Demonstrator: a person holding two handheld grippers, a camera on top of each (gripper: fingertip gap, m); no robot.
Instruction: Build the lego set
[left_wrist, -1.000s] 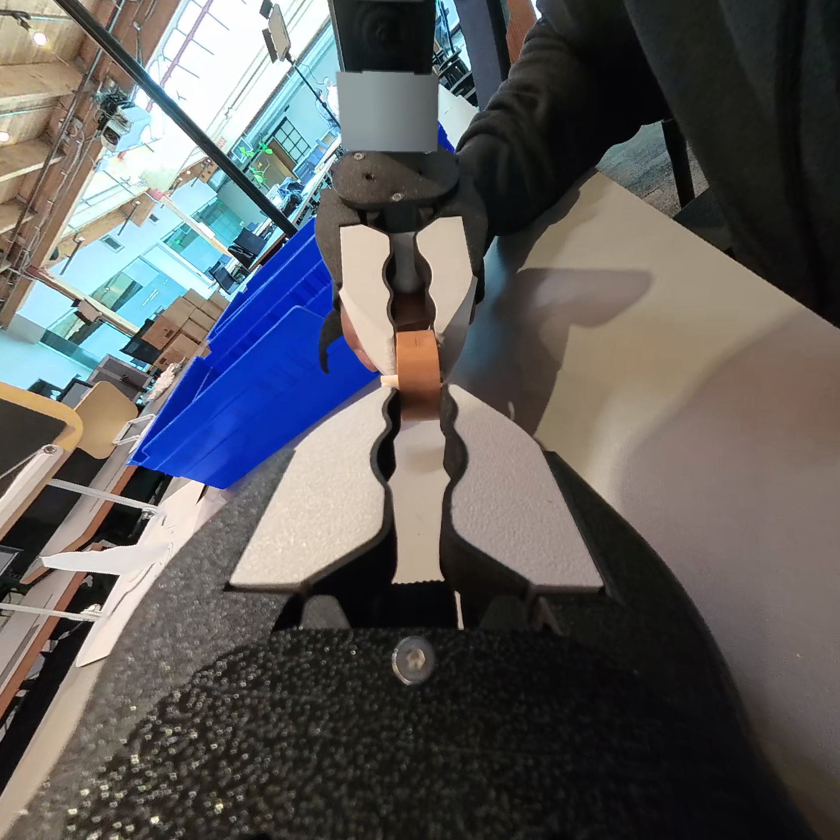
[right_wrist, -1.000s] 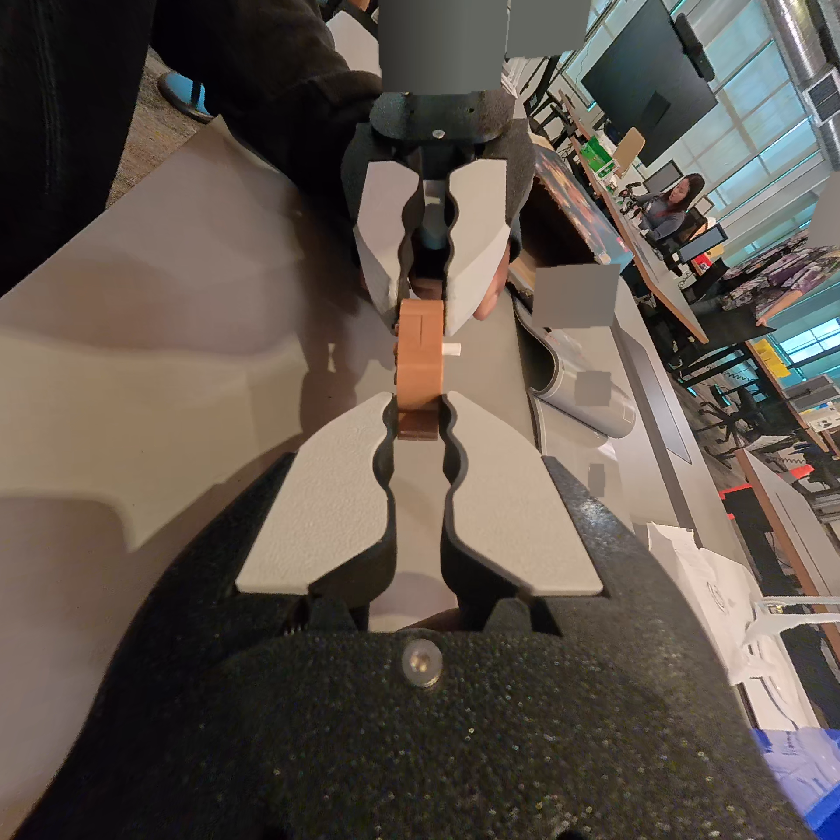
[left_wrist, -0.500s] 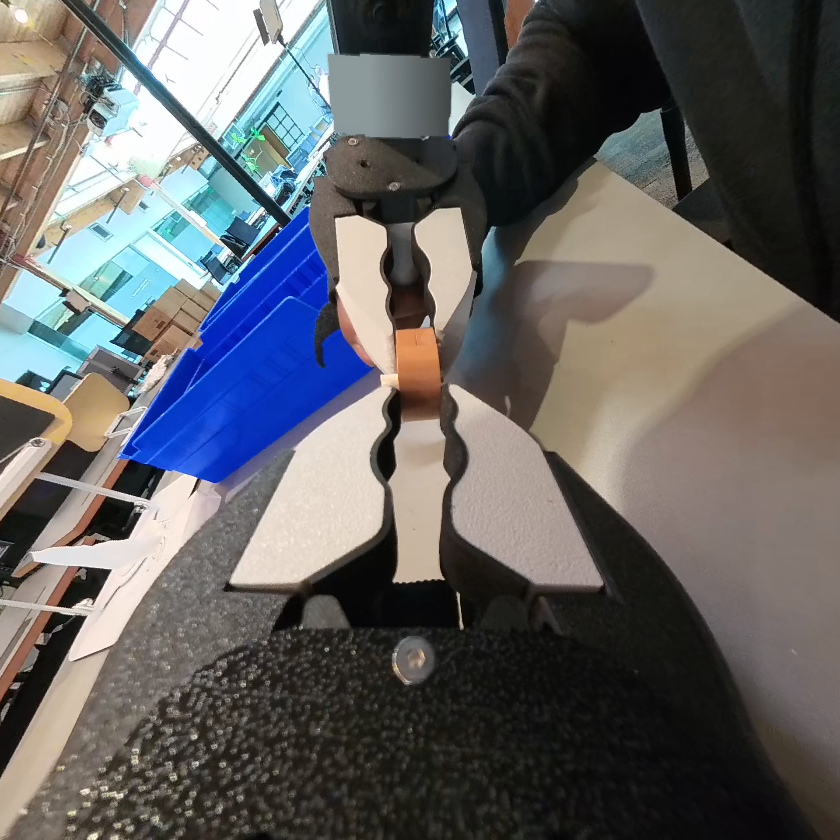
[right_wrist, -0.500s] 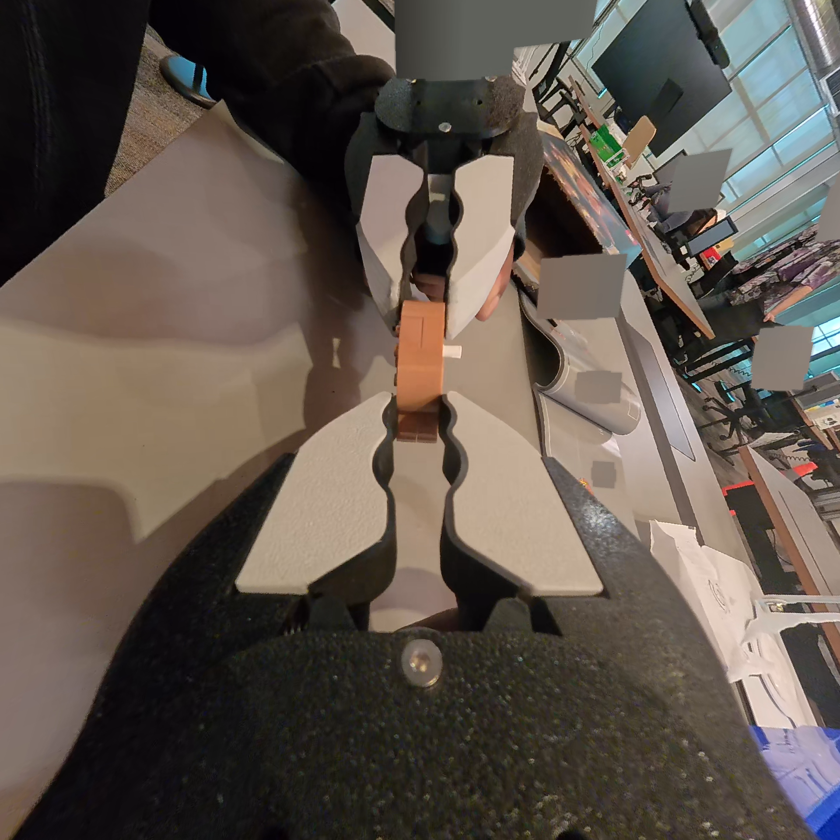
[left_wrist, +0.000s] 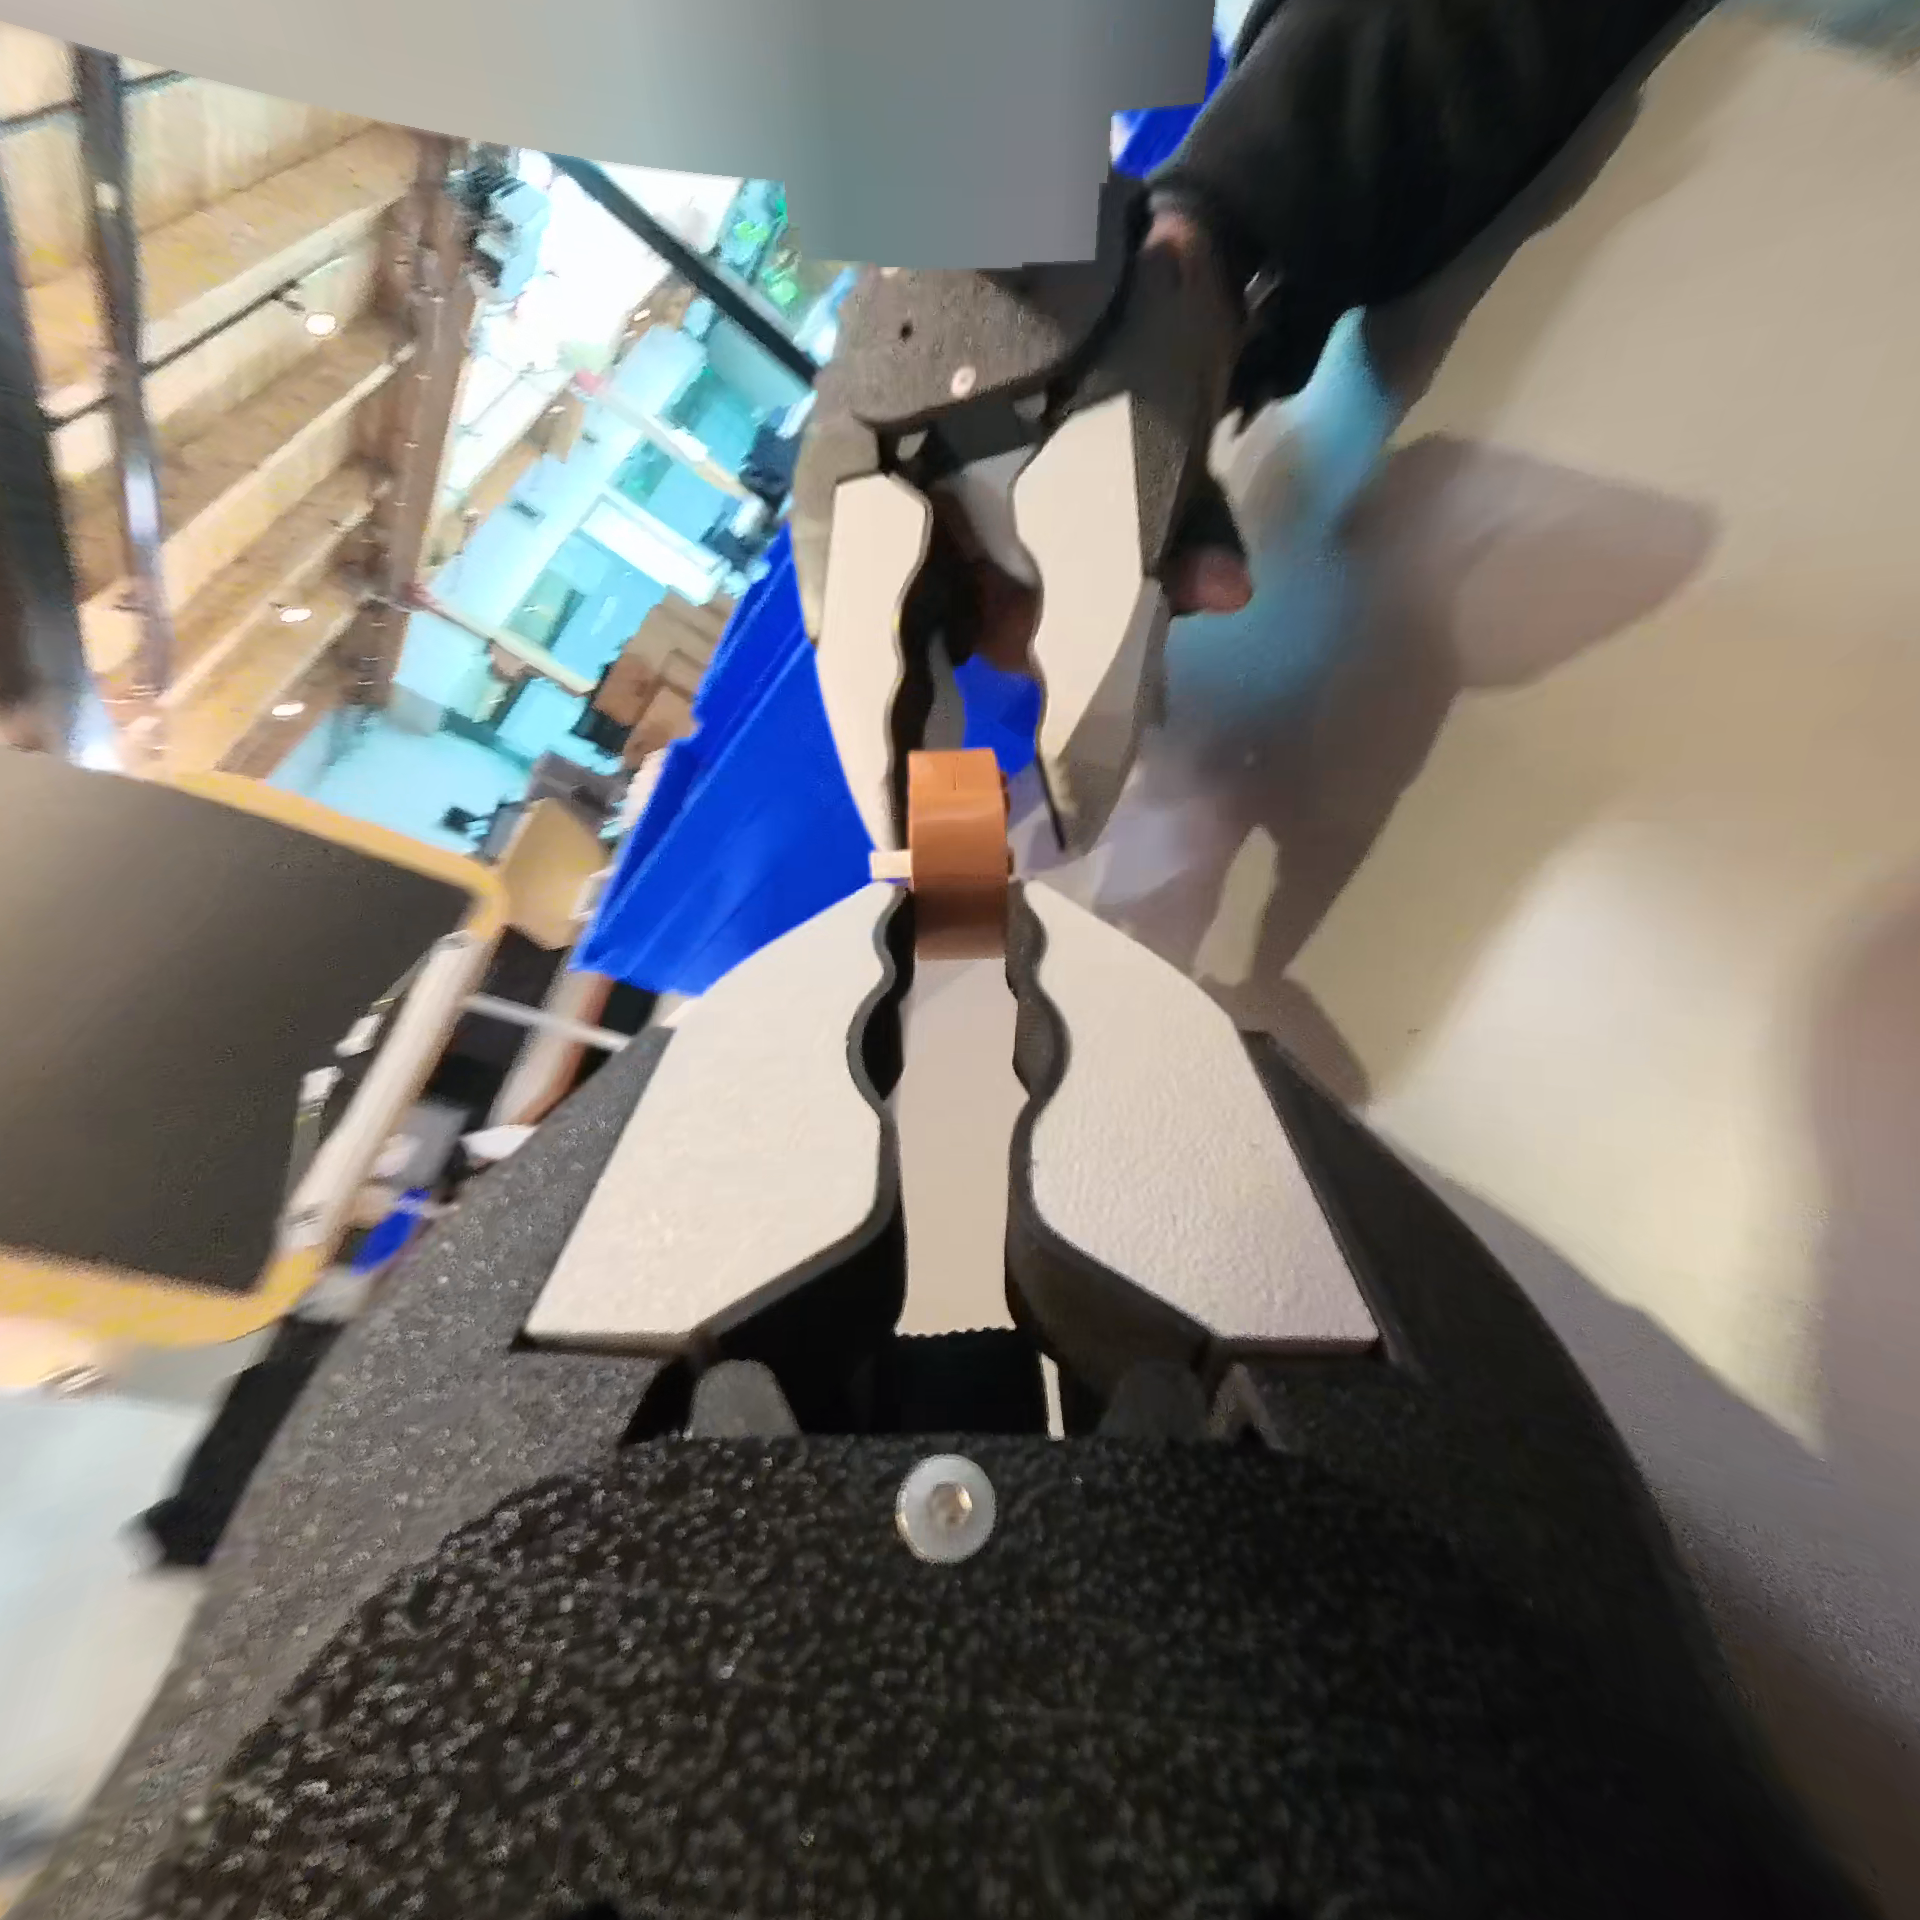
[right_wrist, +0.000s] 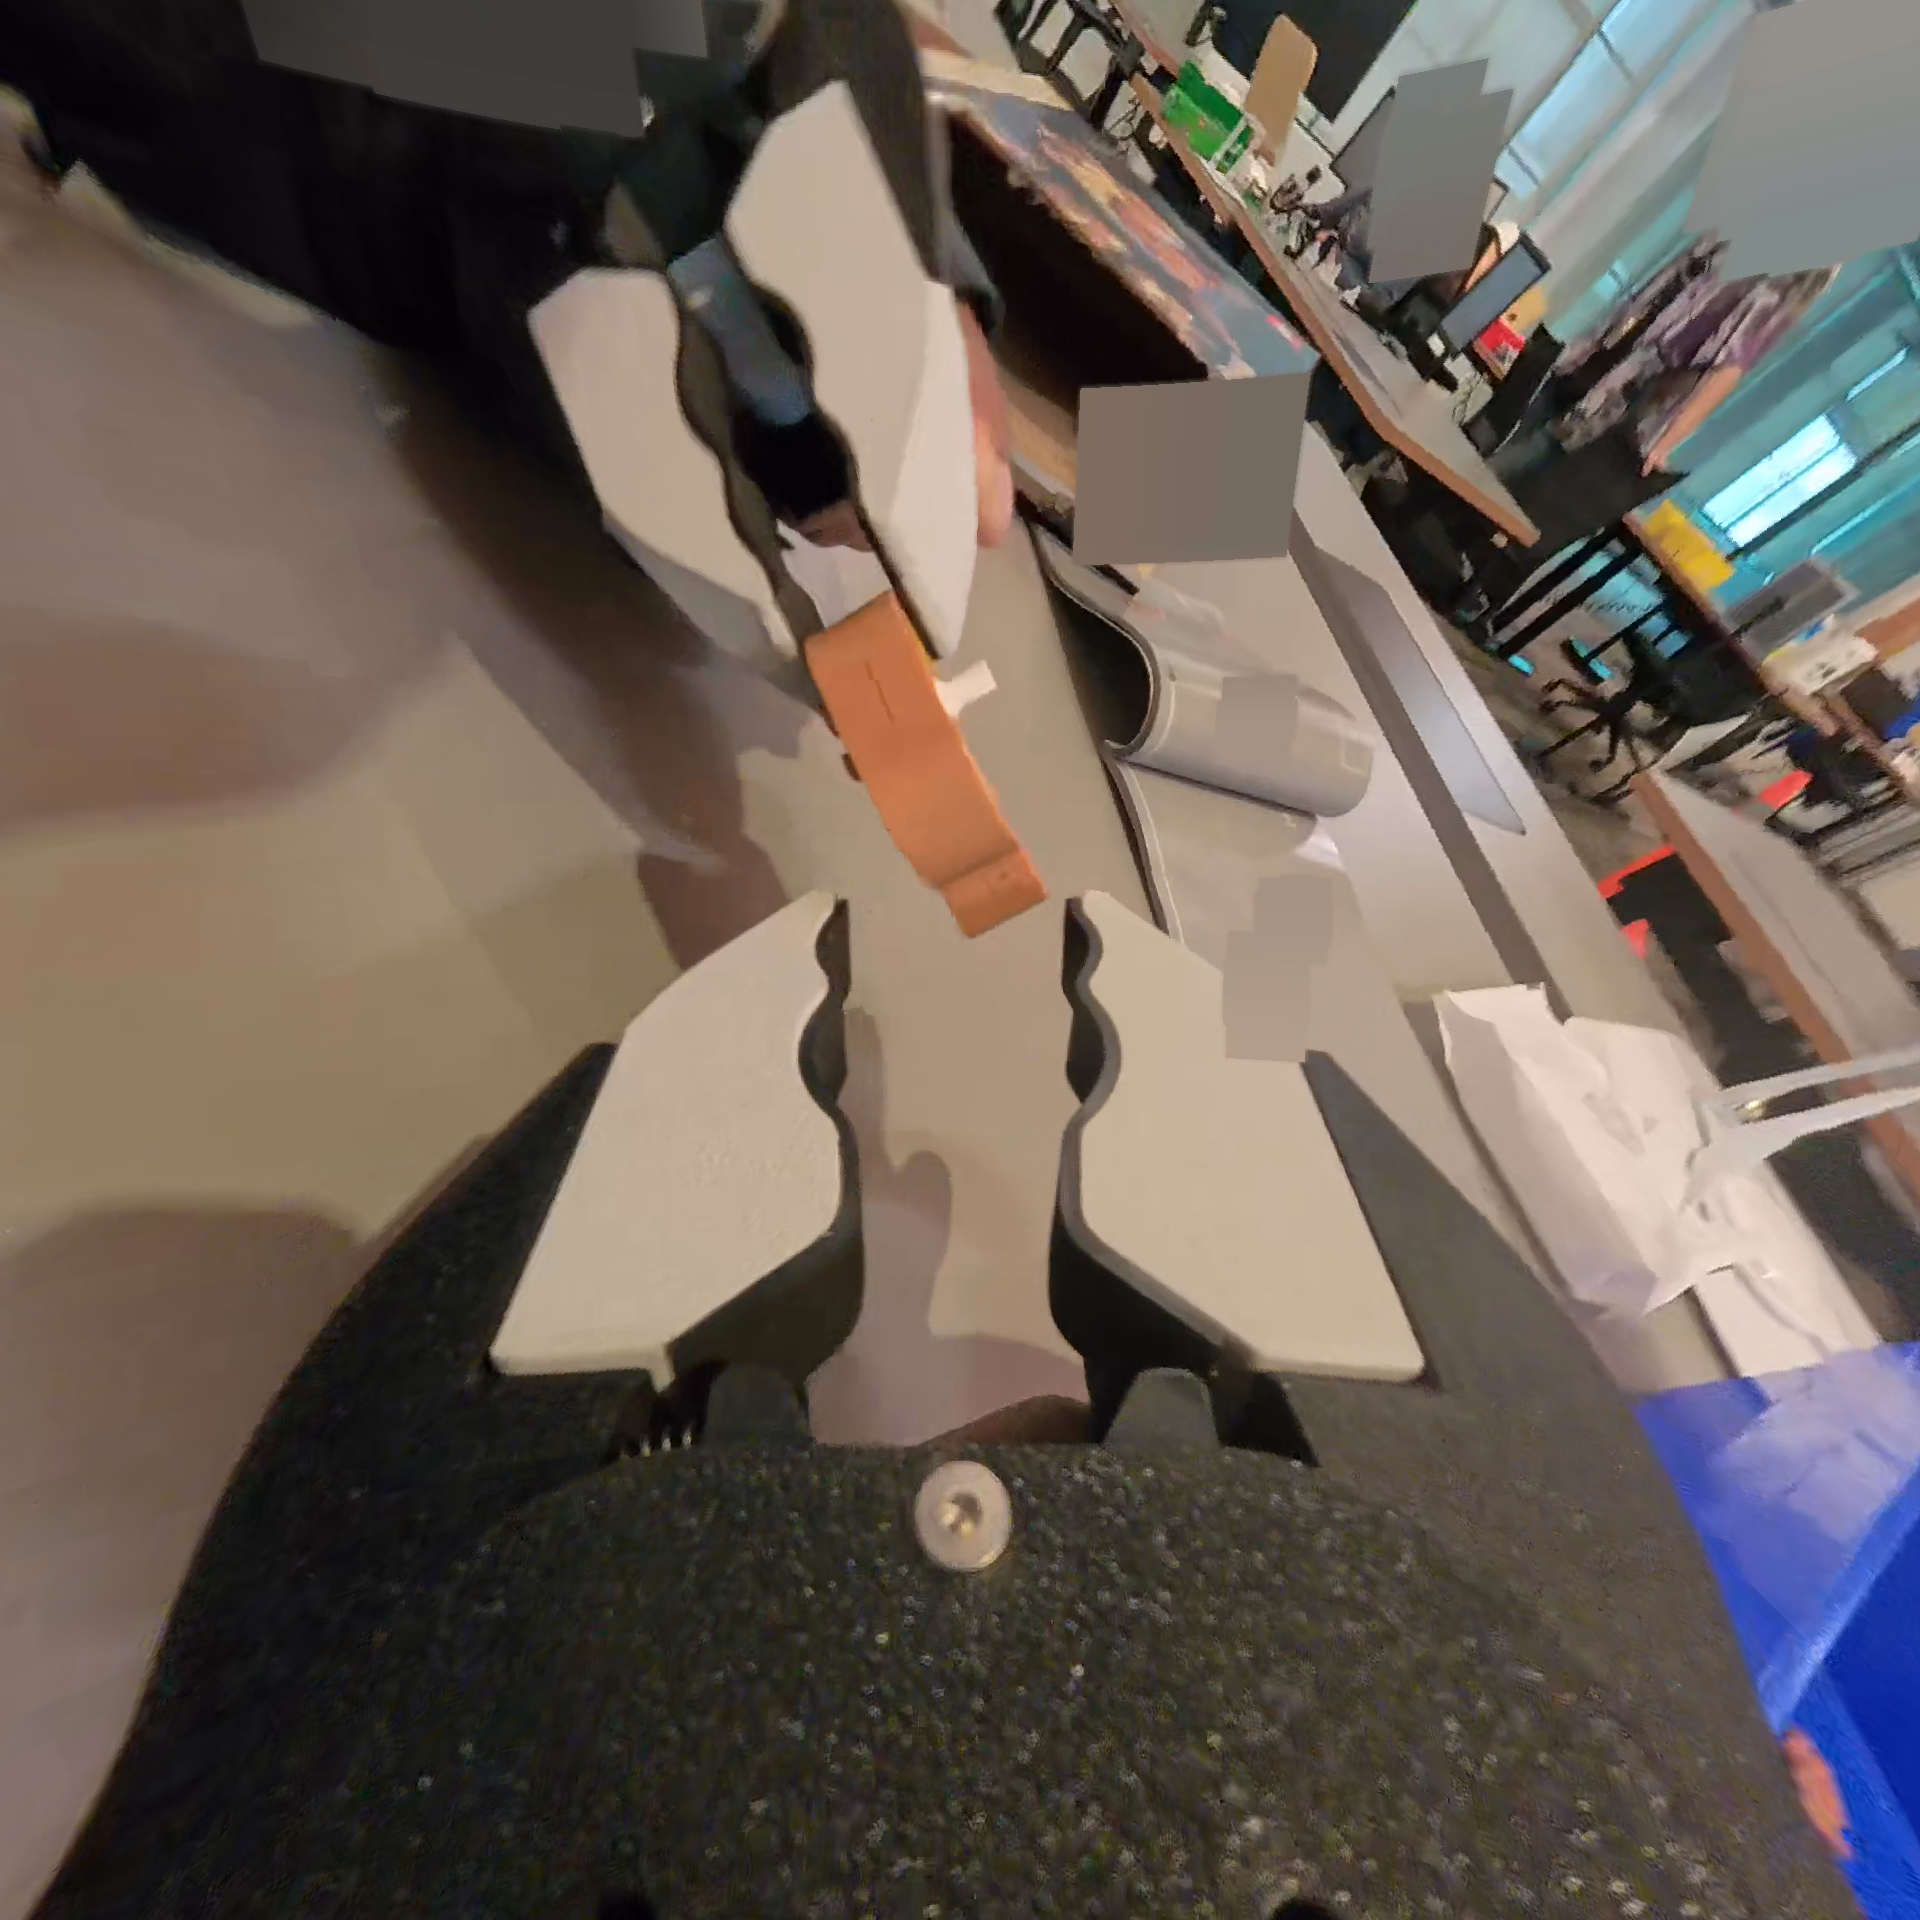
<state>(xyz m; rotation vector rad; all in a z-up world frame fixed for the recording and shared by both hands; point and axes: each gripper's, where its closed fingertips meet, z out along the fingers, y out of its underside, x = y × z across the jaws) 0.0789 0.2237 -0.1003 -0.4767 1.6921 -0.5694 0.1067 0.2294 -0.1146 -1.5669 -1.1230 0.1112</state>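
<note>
Since the earlier frame our right gripper (right_wrist: 951, 914) has let go, jaws wide; left gripper (left_wrist: 956, 914) clamps the brown part (left_wrist: 956, 852) above the pale table (left_wrist: 1558, 831), blue bins (left_wrist: 727, 831) far left.

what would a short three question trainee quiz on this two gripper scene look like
1. True or false: the right gripper is clamped on the orange-brown plastic part.
2. Which gripper holds that part? A) left gripper B) right C) neither
3. Fill in: a small white ___ sticks out of the part's side.

Key: 1 false, its fingers stand apart and clear of it; 2 A; 3 peg.
</note>
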